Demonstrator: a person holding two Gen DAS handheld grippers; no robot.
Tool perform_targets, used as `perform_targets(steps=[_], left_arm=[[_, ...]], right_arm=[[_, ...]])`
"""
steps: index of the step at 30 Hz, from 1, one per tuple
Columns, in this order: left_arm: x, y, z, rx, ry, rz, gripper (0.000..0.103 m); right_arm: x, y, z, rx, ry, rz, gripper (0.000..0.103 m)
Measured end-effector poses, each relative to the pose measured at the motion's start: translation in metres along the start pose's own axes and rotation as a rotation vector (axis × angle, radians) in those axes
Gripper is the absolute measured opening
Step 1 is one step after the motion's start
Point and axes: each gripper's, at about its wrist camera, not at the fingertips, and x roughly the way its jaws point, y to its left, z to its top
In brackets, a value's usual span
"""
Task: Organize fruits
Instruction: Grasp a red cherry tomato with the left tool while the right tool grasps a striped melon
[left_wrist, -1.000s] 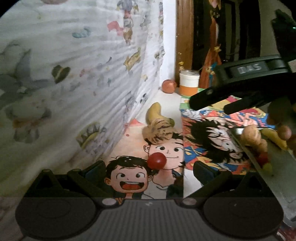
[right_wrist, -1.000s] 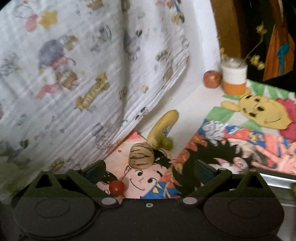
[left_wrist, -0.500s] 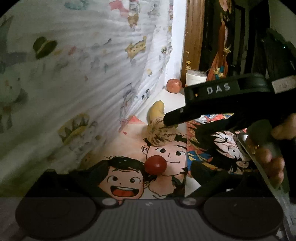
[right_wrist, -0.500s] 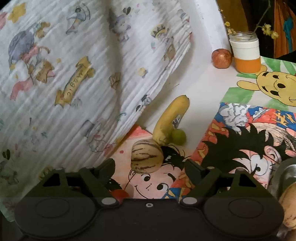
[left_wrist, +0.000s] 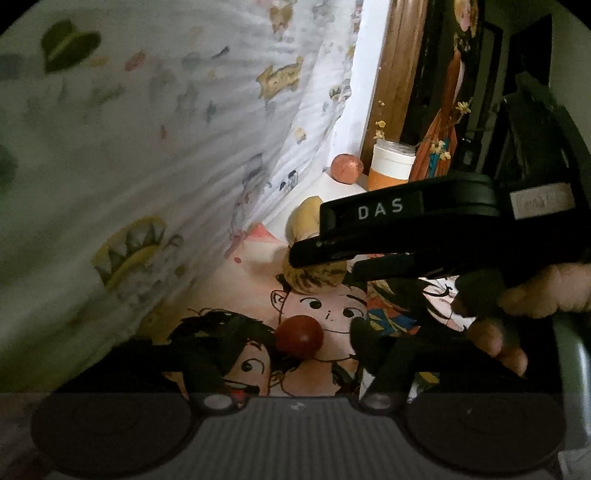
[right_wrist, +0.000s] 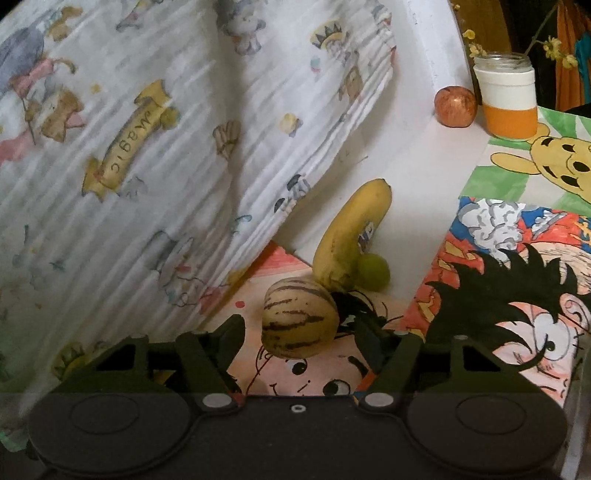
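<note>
A small red tomato (left_wrist: 299, 336) lies on the cartoon mat (left_wrist: 236, 295) between the fingers of my left gripper (left_wrist: 295, 341). Its jaws are closing, with a gap still showing on both sides of the tomato. A striped yellow melon (right_wrist: 299, 317) sits between the fingers of my right gripper (right_wrist: 299, 332). These jaws are closing too, and the pads stand just clear of the melon. In the left wrist view the right gripper's black fingers (left_wrist: 332, 251) reach over the melon (left_wrist: 314, 278).
Behind the melon lie a banana (right_wrist: 351, 236) and a green grape (right_wrist: 375, 273). An apple (right_wrist: 454, 107) and a white-and-orange jar (right_wrist: 508, 99) stand at the back. Printed cloth (right_wrist: 147, 147) hangs on the left. A metal tray edge (left_wrist: 570, 354) and a hand (left_wrist: 532, 295) are on the right.
Both grippers have sunk closer to the mat and their jaws have narrowed. The right gripper has moved leftward across the left wrist view, over the striped melon.
</note>
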Motion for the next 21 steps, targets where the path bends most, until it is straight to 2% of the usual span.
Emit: perform_targets(steps=[9,14,16,21], left_arm=[[0.011,0.006,0.000,-0.049,0.031,-0.018,0.050],[0.014,0.008,0.001,-0.069,0.035,-0.015,0.043],[0.015,0.010,0.001,-0.078,0.035,-0.021,0.040],[0.012,0.011,0.000,-0.078,0.039,-0.029,0.034]], right_arm=[[0.014,0.000,-0.005,-0.001,0.006,0.002,0.064],[0.017,0.002,-0.004,0.002,0.003,-0.005,0.058],[0.018,0.002,-0.003,-0.002,0.003,-0.015,0.053],[0.018,-0.002,-0.003,0.009,0.004,-0.009,0.052]])
